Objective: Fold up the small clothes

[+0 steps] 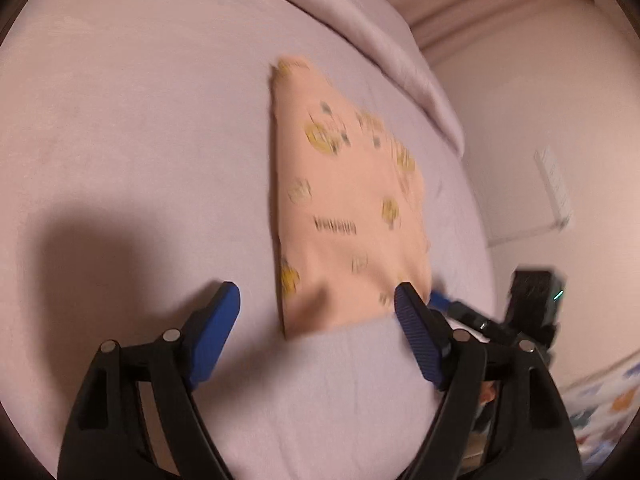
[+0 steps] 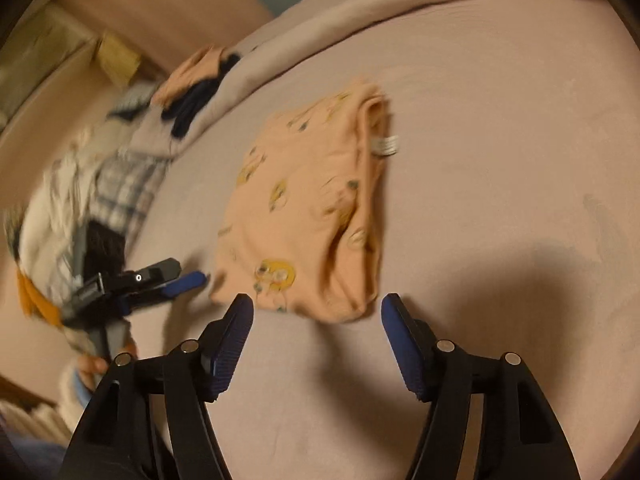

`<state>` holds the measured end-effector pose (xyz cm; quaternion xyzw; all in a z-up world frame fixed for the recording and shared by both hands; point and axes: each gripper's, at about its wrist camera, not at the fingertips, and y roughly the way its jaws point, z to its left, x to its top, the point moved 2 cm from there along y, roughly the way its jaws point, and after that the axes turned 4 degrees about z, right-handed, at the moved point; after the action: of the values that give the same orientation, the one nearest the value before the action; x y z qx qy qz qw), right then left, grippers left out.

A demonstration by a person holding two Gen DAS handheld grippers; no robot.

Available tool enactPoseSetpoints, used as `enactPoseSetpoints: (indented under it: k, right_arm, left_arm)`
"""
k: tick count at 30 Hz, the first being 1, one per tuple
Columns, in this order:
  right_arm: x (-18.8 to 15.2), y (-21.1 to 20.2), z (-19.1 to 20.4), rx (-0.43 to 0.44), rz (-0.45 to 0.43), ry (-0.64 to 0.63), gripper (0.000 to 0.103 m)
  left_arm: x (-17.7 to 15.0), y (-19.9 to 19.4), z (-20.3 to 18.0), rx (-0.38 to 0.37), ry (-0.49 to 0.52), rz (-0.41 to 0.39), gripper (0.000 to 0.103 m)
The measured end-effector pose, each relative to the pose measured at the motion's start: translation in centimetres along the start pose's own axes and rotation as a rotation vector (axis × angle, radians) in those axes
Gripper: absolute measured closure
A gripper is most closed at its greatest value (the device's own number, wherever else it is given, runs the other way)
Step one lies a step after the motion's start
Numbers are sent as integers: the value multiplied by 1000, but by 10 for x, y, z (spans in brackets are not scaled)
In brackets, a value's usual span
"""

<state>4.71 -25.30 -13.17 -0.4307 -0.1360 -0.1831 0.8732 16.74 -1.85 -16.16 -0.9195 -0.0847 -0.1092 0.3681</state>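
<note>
A small peach garment with yellow cartoon prints (image 1: 344, 200) lies folded on the pale pink bed sheet (image 1: 140, 140). My left gripper (image 1: 316, 300) is open and empty, just short of the garment's near edge, its right finger beside the near corner. In the right wrist view the same garment (image 2: 304, 208) lies folded with a white label at its far right edge. My right gripper (image 2: 316, 308) is open and empty, just short of the garment's near edge. The left gripper also shows in the right wrist view (image 2: 188, 280), low at the garment's left side.
A pile of other clothes (image 2: 100, 184), plaid, white and dark, lies at the left of the bed, with a peach and navy item (image 2: 196, 76) further back. A folded pink blanket (image 1: 360, 20) runs along the far side. The right gripper's body (image 1: 536, 300) shows at the bed's right edge.
</note>
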Motion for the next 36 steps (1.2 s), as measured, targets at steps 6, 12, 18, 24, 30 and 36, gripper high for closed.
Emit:
enactPoseSetpoints:
  k: [6,12,18,24,30,36]
  right_arm:
    - [17,11,-26,98,-26,152,36]
    - [37,26,-34,188,7,200,36]
    - [56,43,-24,190,36,160,36]
    - [65,49,-26,201,45,145,36]
    - [67,51,-27,175,27,128,56]
    - [60,48,-14,79,-10,73,70]
  left_arm:
    - [23,13,12,-63,-71,12,24]
    - [41,29,8,-123,-56,62,24]
    - [52,43,-2,-109,18,99,24]
    - [59,54,-6,-87,63,108,24]
    - [64,58,-4,-90,47,94,31]
    - [62,57,-4,24,28,79,61]
